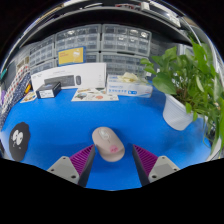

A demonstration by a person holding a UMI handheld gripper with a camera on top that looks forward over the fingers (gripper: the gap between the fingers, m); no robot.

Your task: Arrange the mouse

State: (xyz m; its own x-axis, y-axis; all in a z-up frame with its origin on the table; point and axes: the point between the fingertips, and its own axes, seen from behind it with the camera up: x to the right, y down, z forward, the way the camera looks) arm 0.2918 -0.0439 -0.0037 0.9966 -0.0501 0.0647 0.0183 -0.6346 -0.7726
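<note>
Resting between the spread gripper [113, 163] fingers, mouse [108, 143] on blue table [60, 125]; unclamped.

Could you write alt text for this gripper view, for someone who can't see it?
A pale mouse lies on a blue table between the open tool's fingers, untouched. Beyond it stand boxes and a potted plant.

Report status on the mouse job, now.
Gripper open, fingers empty. Mouse on blue mat, just ahead between the fingertips, untouched. Nothing in the way.
</note>
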